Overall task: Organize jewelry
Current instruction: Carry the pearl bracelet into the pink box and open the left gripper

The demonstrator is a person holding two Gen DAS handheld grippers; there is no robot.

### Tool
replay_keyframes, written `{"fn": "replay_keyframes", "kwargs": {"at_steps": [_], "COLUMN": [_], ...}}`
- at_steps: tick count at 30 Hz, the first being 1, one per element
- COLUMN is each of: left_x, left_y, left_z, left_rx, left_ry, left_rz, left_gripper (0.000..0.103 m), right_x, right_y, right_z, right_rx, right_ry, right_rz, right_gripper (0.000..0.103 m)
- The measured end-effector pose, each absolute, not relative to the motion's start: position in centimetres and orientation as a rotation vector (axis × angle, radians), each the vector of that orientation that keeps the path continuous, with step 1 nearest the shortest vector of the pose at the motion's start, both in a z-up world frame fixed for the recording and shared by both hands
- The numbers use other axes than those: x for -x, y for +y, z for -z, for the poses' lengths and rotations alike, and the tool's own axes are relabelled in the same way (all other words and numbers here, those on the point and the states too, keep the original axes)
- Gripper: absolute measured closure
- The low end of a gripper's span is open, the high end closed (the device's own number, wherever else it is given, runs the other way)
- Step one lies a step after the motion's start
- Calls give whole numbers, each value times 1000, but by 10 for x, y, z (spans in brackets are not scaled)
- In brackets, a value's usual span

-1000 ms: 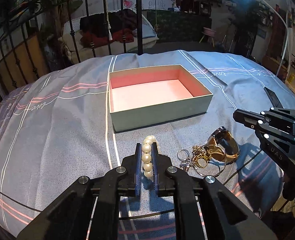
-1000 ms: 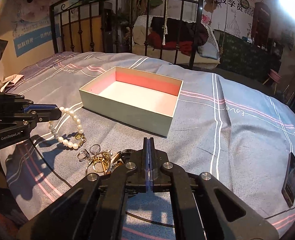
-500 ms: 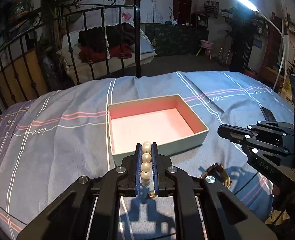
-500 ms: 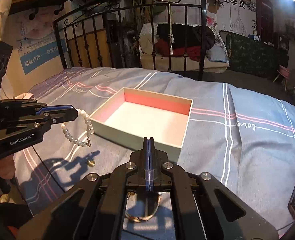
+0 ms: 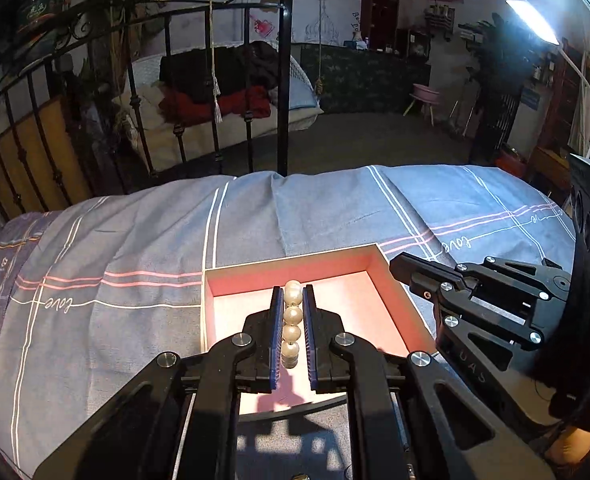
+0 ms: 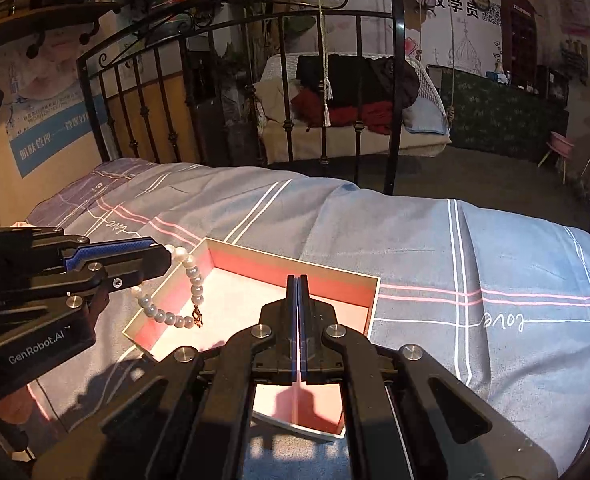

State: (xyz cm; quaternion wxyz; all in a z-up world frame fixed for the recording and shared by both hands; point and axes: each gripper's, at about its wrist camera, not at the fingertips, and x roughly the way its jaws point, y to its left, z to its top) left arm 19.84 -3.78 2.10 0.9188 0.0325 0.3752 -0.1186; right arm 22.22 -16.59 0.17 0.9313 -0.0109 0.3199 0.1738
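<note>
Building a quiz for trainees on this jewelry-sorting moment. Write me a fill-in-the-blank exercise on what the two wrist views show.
1. The left gripper is shut on a string of white ____ beads.
2. The loop of that bracelet hangs over the open rectangular cardboard box, whose inside is coloured ____.
3. The right gripper has its jaws ____.
4. The box rests on a blue-grey striped bedsheet that bears the word ____.

Missing words: pearl; pink; shut; love

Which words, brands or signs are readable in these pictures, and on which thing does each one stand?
"GenRobot.AI": on the left gripper body.
"UAS": on the right gripper body.
"love": on the bedsheet, seen upside down.
"TELEPHONE": on the red cabinet.
Wall posters: Chinese characters, too blurred to quote.
</note>
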Motion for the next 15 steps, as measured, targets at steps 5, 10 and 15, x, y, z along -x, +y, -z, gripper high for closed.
{"fn": "replay_keyframes", "kwargs": {"at_steps": [5, 10, 15], "left_x": [-220, -226, -229], "left_y": [-39, -41, -43], "left_z": [4, 16, 27], "left_rx": [-55, -67, -84], "left_ry": [864, 894, 917], "left_rz": [230, 226, 215], "left_gripper": [94, 94, 94], "right_x": [-241, -248, -252], "right_y": [-161, -158, -153], "right_z": [23, 43, 55], "right_rx": [21, 25, 37], "right_ry": [743, 796, 836], "right_rz": [-369, -380, -392], "right_gripper": [102, 102, 102]}}
